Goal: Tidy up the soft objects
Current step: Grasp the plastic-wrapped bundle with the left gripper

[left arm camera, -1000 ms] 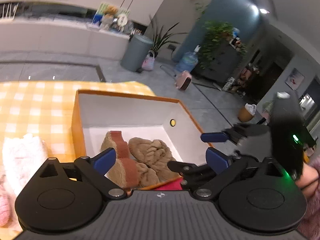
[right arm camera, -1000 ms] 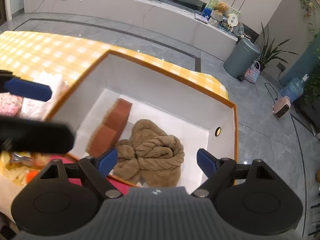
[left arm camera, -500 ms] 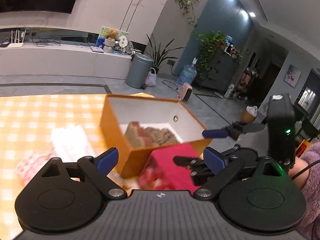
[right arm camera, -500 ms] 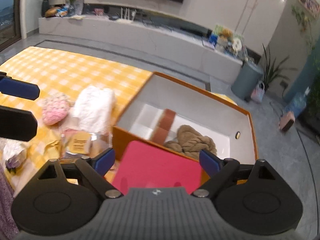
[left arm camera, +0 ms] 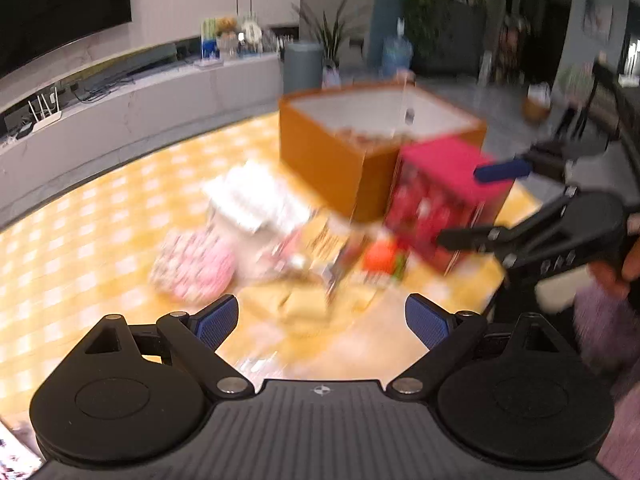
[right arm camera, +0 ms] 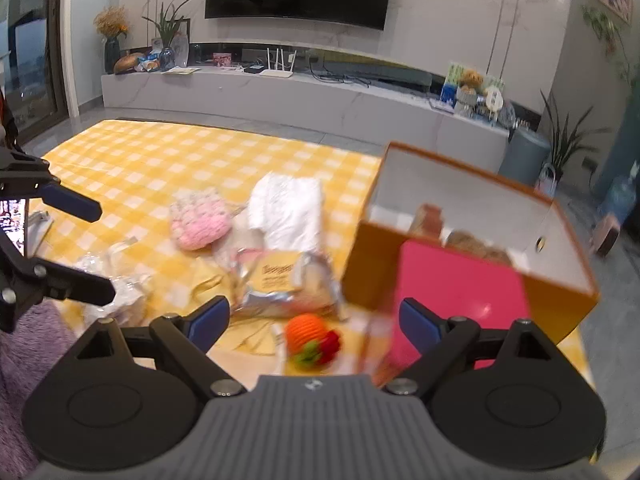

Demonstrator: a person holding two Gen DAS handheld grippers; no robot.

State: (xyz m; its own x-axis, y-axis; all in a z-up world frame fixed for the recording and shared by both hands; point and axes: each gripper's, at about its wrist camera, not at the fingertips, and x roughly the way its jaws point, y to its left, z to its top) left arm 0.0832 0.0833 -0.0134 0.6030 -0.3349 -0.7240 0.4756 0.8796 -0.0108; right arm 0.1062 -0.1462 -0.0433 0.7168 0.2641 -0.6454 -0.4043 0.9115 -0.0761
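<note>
Soft things lie in a loose heap on the bench ahead of both pairs of jaws. Going left to right in the right wrist view: the pink knit (right arm camera: pixel 200 222) sits ahead and left of the right gripper (right arm camera: pixel 314 320), the white cloth (right arm camera: pixel 286 208) straight ahead, the foil packet (right arm camera: pixel 284 280) nearer, and the orange toy (right arm camera: pixel 310 338) just beyond the jaws. The red box (right arm camera: pixel 456 292) stands ahead of the right finger, touching the orange box (right arm camera: pixel 472 248), which holds brown knits.

A second ago both grippers hung over the orange box; they have since pulled back, so the whole heap shows. Both the left gripper (left arm camera: pixel 322 322) and the right have their jaws apart and hold nothing. That suggests a drop-off is done and the next pick is being chosen, probably the toy or the pink knit.
</note>
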